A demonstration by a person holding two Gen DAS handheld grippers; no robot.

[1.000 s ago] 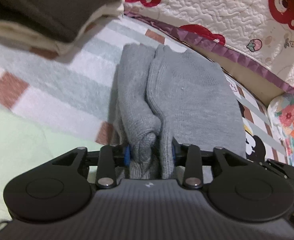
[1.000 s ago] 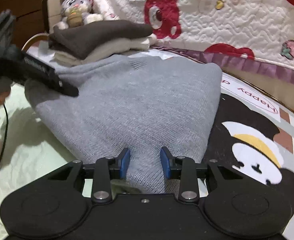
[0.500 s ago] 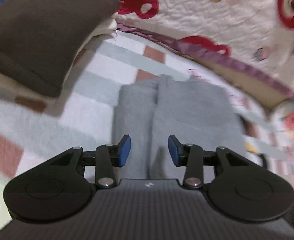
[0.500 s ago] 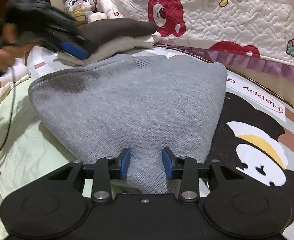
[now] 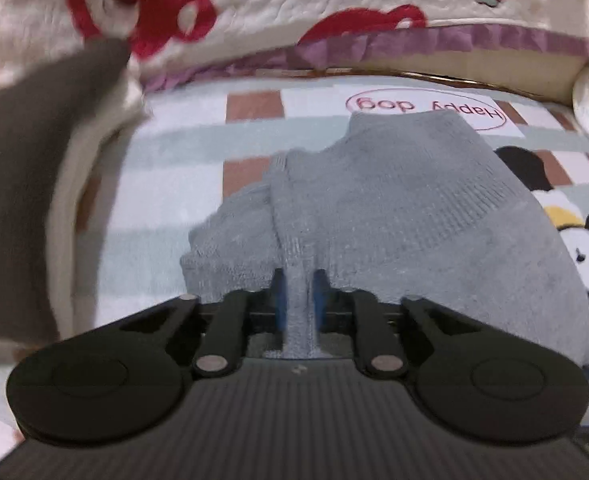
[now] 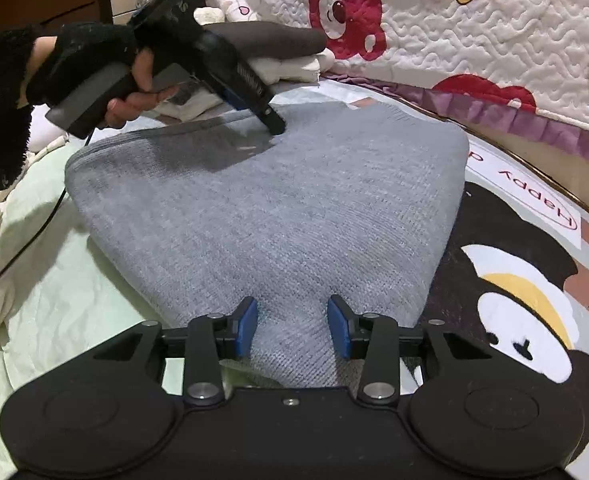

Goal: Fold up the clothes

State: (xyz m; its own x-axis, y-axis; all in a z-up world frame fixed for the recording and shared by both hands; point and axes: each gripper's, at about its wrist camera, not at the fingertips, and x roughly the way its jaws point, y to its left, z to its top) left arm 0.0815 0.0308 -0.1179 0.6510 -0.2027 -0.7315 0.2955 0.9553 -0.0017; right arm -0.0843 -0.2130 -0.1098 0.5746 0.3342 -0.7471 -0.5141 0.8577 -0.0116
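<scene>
While the right gripper [image 6: 292,326] eases open astride the grey sweater [image 6: 294,208], the left gripper [image 5: 298,300] pinches a ridge, seemingly to lift it.

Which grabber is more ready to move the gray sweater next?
Probably the left gripper: its jaws have just closed and pinch a ridge of the folded gray knitted sweater. The right gripper has been opening; its pads straddle the knit without squeezing.
</scene>
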